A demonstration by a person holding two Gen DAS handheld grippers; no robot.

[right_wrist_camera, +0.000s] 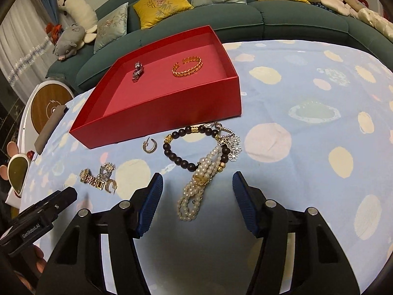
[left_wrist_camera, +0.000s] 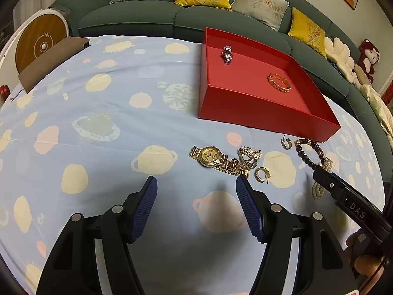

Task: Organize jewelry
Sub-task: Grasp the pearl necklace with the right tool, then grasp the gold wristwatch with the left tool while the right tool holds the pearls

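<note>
Red tray (right_wrist_camera: pixel 157 103) at upper centre holds 2 pieces; about 7, including pearl strand (right_wrist_camera: pixel 196 186), remain on the worktop below; left gripper (left_wrist_camera: pixel 196 184) and right gripper (right_wrist_camera: pixel 197 184) both spread, empty

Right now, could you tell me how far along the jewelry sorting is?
Done: a silver watch and gold bangle lie in the red box. In hand: nothing; both the left gripper and right gripper are open. Left on the cloth: gold watch, pearl strand, dark bead bracelet, earrings, flower pieces.
</note>
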